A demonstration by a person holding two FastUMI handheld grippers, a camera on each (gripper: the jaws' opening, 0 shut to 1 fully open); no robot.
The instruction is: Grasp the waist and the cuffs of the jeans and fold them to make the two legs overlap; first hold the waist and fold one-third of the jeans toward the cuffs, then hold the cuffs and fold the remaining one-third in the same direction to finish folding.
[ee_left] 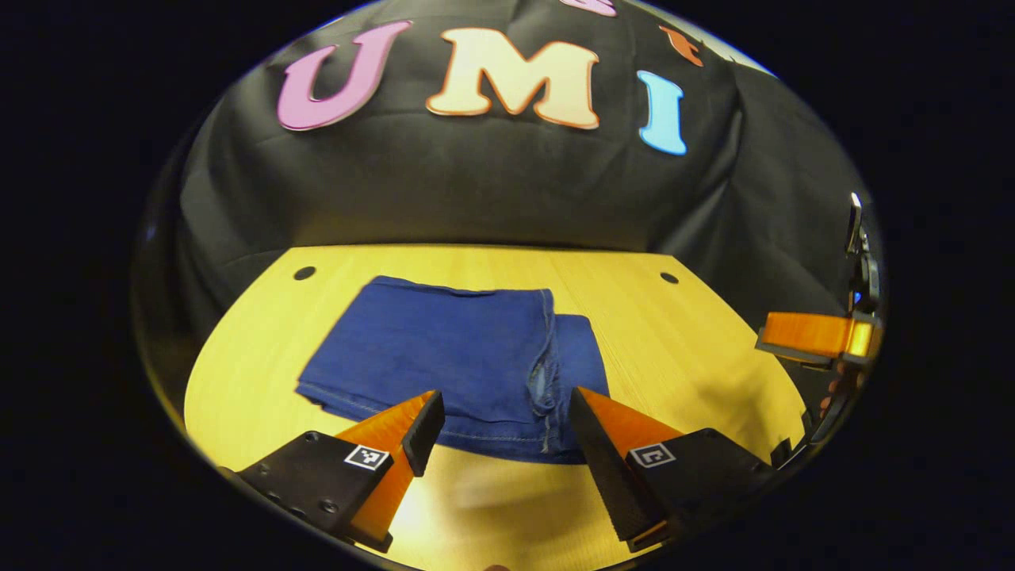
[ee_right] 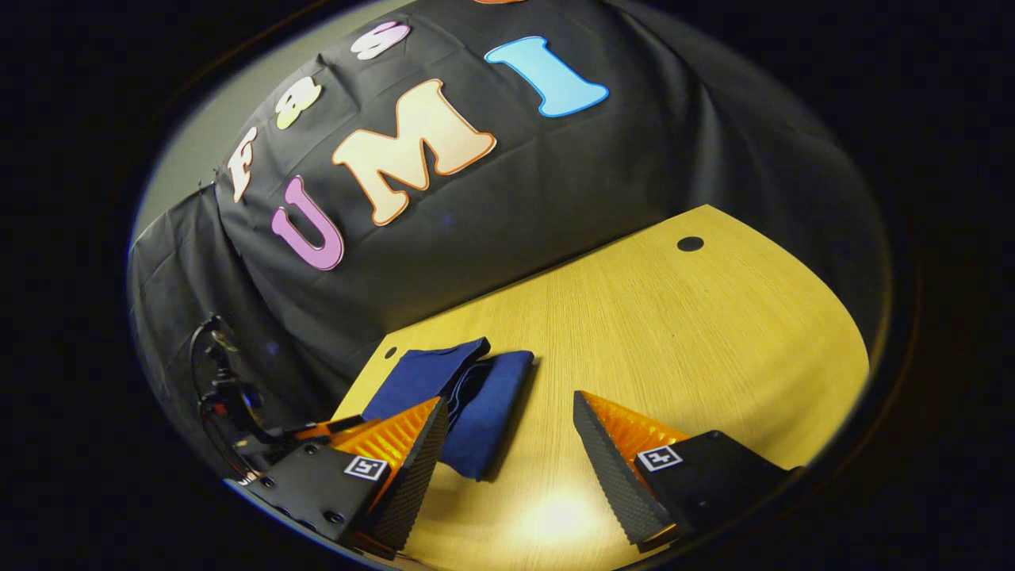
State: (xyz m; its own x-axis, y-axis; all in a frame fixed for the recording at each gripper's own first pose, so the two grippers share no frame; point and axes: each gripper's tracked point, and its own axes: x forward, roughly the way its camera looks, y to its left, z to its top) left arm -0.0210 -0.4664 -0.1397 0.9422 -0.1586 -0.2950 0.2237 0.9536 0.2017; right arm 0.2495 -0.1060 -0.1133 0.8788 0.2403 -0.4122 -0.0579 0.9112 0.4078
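Jeans [ee_left: 444,361]: lie on the table as a compact folded stack, just ahead of the left gripper's fingertips; in the right gripper view the stack [ee_right: 476,396] sits beyond and beside that gripper's left finger.
Fold state: layers look stacked, one edge stepping out past the upper layer on the right side; judged at or near the last fold. Which end is waist and which cuff I cannot tell from here.
Left gripper [ee_left: 503,428]: fingers spread, nothing between them, tips hanging over the near hem without clear contact.
Right gripper [ee_right: 511,436]: fingers spread and empty, over bare table [ee_right: 674,317], apart from the cloth. It also appears at the far right of the left gripper view [ee_left: 817,337].
Step in hand: judged to be checking and squaring the finished fold.
How to do it well: if an edge needs aligning, pinch only the top layer at the protruding side and slide it flush; keep the lower layers flat.
Risk: a low approach could drag the whole stack.
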